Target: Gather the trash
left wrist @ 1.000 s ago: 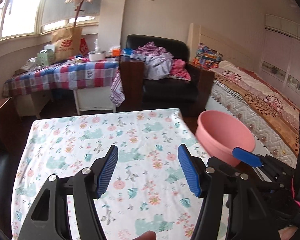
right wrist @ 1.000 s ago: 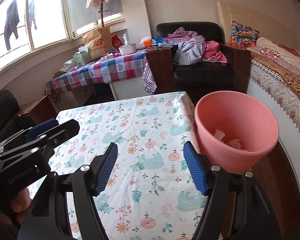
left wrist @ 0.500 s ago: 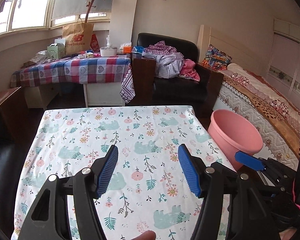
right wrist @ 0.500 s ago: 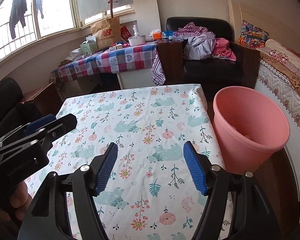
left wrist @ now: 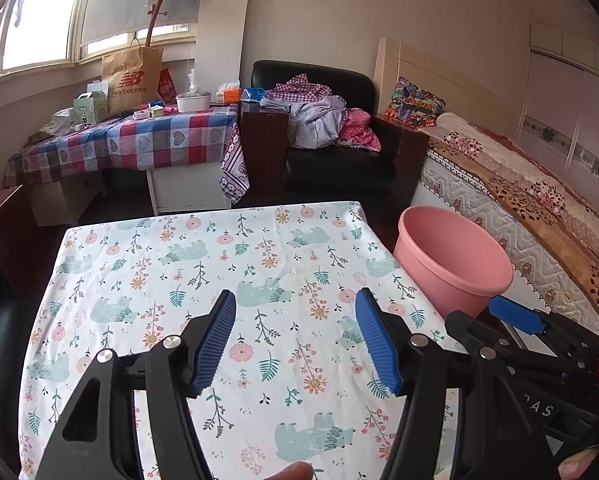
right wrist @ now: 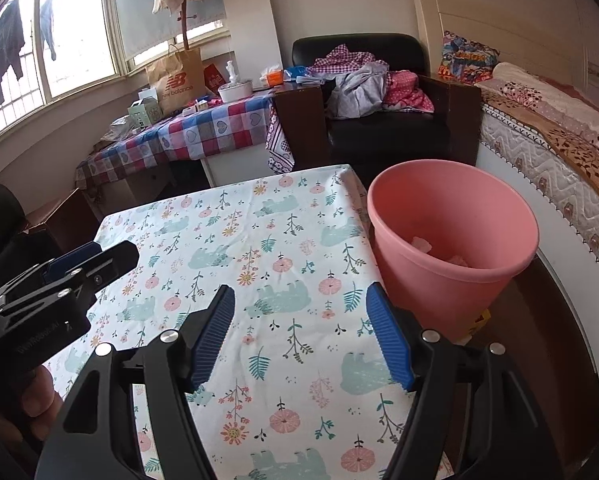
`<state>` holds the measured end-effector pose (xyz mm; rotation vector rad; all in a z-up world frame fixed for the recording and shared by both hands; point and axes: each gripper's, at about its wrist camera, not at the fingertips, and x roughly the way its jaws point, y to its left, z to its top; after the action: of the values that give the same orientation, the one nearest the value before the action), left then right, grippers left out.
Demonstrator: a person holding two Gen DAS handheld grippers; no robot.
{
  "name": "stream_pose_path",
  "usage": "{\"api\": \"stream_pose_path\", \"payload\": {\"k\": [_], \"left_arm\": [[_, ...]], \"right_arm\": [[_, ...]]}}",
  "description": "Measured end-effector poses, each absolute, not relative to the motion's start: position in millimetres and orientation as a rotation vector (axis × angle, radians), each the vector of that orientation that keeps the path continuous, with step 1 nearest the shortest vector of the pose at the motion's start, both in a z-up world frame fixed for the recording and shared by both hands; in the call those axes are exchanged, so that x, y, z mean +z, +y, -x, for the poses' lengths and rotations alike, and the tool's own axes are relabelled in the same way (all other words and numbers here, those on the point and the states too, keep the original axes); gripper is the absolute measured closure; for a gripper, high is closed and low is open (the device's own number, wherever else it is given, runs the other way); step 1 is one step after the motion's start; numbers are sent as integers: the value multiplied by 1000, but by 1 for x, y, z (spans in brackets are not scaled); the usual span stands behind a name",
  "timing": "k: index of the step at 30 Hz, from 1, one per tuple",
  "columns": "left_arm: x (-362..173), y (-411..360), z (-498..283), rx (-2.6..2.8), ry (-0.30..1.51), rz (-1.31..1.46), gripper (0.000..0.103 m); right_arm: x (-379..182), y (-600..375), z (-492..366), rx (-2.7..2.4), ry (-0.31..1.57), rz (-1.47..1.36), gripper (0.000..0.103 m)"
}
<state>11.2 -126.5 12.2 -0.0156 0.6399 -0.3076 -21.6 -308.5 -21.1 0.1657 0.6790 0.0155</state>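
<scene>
A pink trash bucket [right wrist: 451, 240] stands on the floor at the right edge of the table; pale crumpled paper [right wrist: 421, 245] lies inside it. The bucket also shows in the left wrist view [left wrist: 453, 264]. My left gripper [left wrist: 295, 340] is open and empty above the near part of the table with the floral cloth [left wrist: 203, 264]. My right gripper [right wrist: 299, 340] is open and empty above the same table [right wrist: 259, 240], just left of the bucket. Each gripper shows at the edge of the other's view. No loose trash shows on the cloth.
A bed [left wrist: 519, 184] runs along the right behind the bucket. A black armchair [left wrist: 339, 152] piled with clothes stands beyond the table. A checkered side table [left wrist: 139, 144] with a paper bag and boxes stands at the back left. A small yellow object [right wrist: 479, 320] lies on the floor by the bucket.
Both grippers have drawn back and risen, so more of the table shows in both views. Both stayed open and empty.
</scene>
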Motion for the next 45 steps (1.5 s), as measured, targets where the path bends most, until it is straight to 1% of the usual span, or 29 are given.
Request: {"api": "stream_pose_path", "payload": {"k": [11,21,45], "left_arm": [[10,-171,-26,-364,657,-23,42],[1,-200,-42,-385,692,-45,42],[-7,-210,-44,-391,709,-57,43]], "right_arm": [[-14,-350,28,-86,633,-186,34],[-18,-365,25,-111,625,-202,34],[-23,-369,25,-104,630,-217,34]]}}
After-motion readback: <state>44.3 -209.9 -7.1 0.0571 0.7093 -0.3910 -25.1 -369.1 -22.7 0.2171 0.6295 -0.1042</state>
